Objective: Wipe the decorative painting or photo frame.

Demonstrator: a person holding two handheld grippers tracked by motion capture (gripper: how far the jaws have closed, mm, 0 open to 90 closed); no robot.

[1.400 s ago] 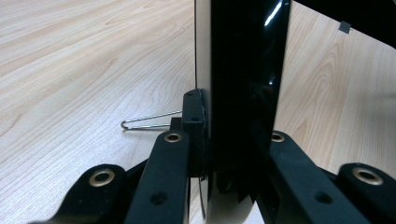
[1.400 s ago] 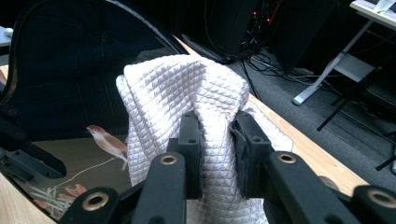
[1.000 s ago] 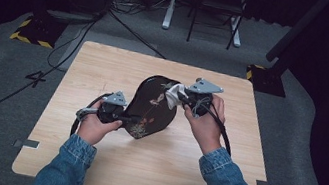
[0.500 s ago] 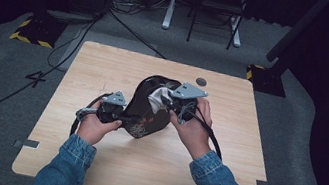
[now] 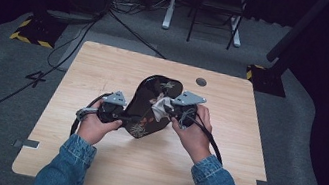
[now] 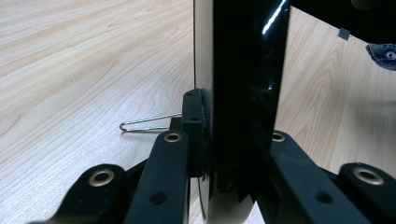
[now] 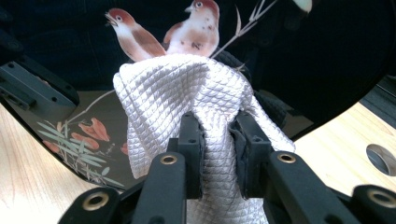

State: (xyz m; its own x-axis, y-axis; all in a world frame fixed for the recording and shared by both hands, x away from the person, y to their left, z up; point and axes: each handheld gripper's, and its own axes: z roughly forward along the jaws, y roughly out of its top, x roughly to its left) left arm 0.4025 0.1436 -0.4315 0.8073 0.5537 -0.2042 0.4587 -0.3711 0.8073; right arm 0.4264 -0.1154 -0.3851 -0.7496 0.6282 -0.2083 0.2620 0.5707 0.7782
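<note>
Starting at the left: left claw (image 5: 128,117) clenched on the near rim of the black lacquered tray (image 5: 154,96), pads pressed flat on both faces in the left gripper view, exactly as a second ago, no shift of hand or grip. Just beside its left jaw, on the bare table (image 5: 106,62), a thin wire loop (image 6: 144,125), apart from the tray as far as can be told. Tray itself reaching up and away from that claw, seemingly tipped up off the table rather than lying flat, in the same spot as before. Moving right, the one real change: right claw (image 5: 172,111), clenched on a bunched white quilted cloth (image 5: 161,106), now lower and closer in toward the left claw than a second ago, when held higher by the tray's far right rim. Cloth bulging out ahead of the jaws and, in the right gripper view, right up against the glossy painted face, just below the two painted birds (image 7: 163,28); true contact likely but hard to confirm. Farther right of that claw, a small round hole (image 5: 200,82) in the table. Reads as wiping the tray, one claw steadying and the other bringing the cloth down onto the decorated middle; probably mid-stroke, with the lower part of the face toward the left claw yet to be covered.
</note>
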